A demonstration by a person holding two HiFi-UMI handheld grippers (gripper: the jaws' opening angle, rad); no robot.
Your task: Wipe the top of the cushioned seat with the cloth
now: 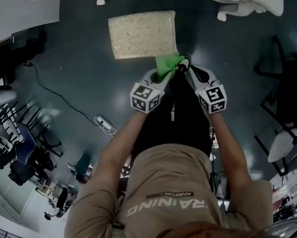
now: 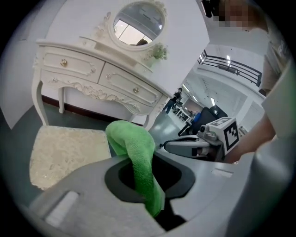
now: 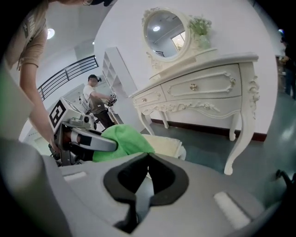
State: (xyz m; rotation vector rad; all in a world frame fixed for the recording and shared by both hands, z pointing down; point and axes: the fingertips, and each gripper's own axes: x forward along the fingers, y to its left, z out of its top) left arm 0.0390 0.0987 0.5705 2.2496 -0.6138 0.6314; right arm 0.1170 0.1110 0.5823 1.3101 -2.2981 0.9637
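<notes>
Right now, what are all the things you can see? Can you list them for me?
cushioned seat: one, cream, on the floor before the dressing table
cloth: one, green, by the seat's near right corner
dressing table: one, white, behind the seat
mirror: one, oval, on the dressing table
power strip: one, white, on the floor, person's left
left gripper: one, grey, shut on the cloth
right gripper: one, grey, shut, empty, beside the left

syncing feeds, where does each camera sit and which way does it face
Head view: on the head, steeply down at the cushioned seat; forearms show.
Left gripper view: on the left gripper, facing the dressing table; jaws shut on the cloth.
Right gripper view: on the right gripper, facing the same table; jaws shut.
All three show the cloth.
</notes>
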